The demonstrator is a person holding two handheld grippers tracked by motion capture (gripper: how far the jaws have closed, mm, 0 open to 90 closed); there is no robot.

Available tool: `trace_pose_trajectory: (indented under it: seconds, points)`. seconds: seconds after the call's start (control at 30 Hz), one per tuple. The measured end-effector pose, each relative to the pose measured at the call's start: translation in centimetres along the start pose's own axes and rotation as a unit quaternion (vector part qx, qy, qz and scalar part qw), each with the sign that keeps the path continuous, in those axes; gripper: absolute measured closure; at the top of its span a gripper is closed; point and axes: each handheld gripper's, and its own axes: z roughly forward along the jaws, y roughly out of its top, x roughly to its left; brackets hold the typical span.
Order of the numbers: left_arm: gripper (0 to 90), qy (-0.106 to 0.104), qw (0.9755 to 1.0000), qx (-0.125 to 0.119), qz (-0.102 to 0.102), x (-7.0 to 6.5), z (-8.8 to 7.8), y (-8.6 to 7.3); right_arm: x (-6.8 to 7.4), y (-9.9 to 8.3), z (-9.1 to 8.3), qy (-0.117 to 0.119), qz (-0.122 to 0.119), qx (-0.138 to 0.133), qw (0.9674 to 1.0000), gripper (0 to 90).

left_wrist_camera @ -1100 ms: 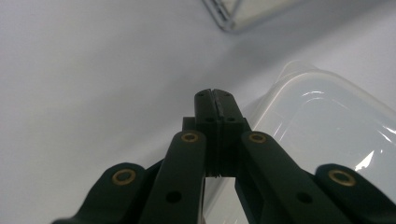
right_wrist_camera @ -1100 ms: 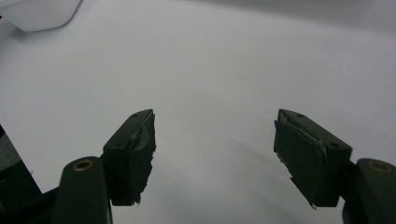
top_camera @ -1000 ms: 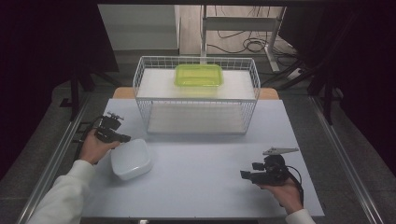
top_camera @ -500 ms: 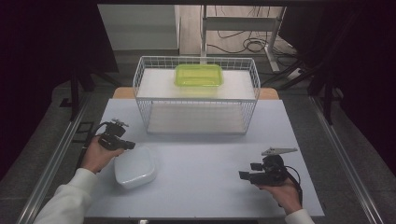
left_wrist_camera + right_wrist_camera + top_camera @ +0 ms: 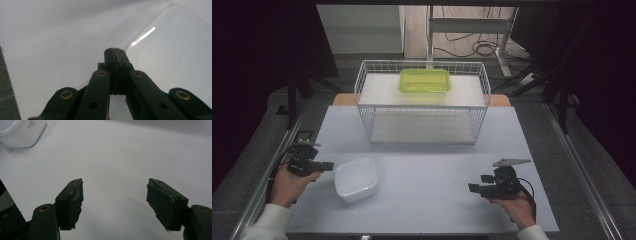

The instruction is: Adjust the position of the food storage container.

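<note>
A white rounded-square container [image 5: 356,178] lies bottom up on the white table [image 5: 427,165], at the front left. My left gripper [image 5: 326,166] sits just beside its left edge, shut with nothing between the jaws. In the left gripper view the shut gripper [image 5: 115,51] points along the table next to the container's glossy side [image 5: 175,57]. My right gripper [image 5: 476,188] rests low at the front right, open and empty. In the right gripper view the gripper [image 5: 115,200] stands wide open over bare table, with the container [image 5: 22,132] far off at the top left.
A white wire rack [image 5: 422,106] stands at the back middle of the table. A translucent green box [image 5: 425,80] sits on its upper shelf. Metal rails run along both table sides, and cables lie on the floor behind.
The left gripper has moved nearer and to the left, ending beside the container's left edge. The white container has shifted slightly toward the front. The right gripper has stayed put.
</note>
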Motion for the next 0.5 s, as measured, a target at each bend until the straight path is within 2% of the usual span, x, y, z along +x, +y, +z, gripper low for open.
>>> trace_pose_trajectory:
  seconds: [0.13,0.27,0.33,0.5]
  points:
    - [89.7,-0.002,1.0000,0.004,-0.003,-0.1,-0.1,-1.7,0.1,0.1,0.2,0.000,-0.002,0.003,1.0000,29.3]
    - [89.7,-0.018,0.9997,0.013,-0.008,-0.4,0.0,-3.0,0.1,0.1,0.2,0.001,0.000,0.001,1.0000,29.2]
    - [89.7,-0.031,0.9993,0.019,-0.011,-0.7,0.1,-3.3,0.0,0.1,0.2,0.001,0.000,0.001,1.0000,29.2]
    - [89.7,-0.038,0.9988,0.029,-0.010,-1.3,0.8,-3.5,0.1,0.1,0.2,0.002,-0.002,0.002,1.0000,29.2]
